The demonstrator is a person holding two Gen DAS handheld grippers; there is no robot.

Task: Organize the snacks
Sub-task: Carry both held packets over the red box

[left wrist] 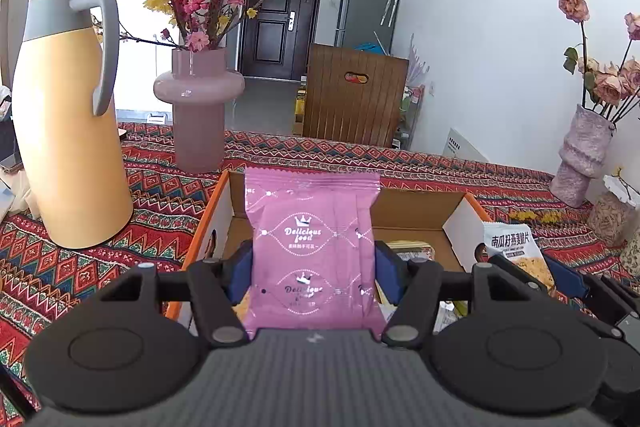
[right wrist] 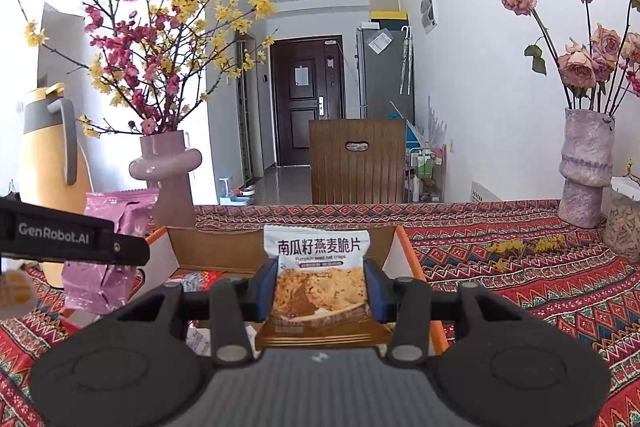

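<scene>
White-walled room with a dark brown door (right wrist: 306, 99) at the end of the hall, seen across a worktop (left wrist: 140, 195) covered in a red patterned cloth. On that cloth, an open cardboard box with orange edges (left wrist: 416, 211), the landmark for all else.

Left of the box: a tall yellow jug with a grey handle (left wrist: 68, 115). Behind the box's left corner: a mauve glossy vase (left wrist: 199, 107) full of pink and yellow blossom branches. Well to the right of the box: a rough lilac vase (right wrist: 586, 167) holding faded roses. Beyond the box, past the worktop's far edge: a brown slatted wooden chair back (right wrist: 358, 159).

Above the box's left part: left claw (left wrist: 314, 267), partly closed, blue pads pressed on both sides of a pink foil snack packet printed "Delicious food" (left wrist: 312, 235), held upright.

Above the box's right part: right claw (right wrist: 320, 293), likewise partly closed, gripping upright a white and brown packet of pumpkin seed oat crisps (right wrist: 318, 279). Inside the box, under the claws, a few more wrappers, too hidden to identify.
</scene>
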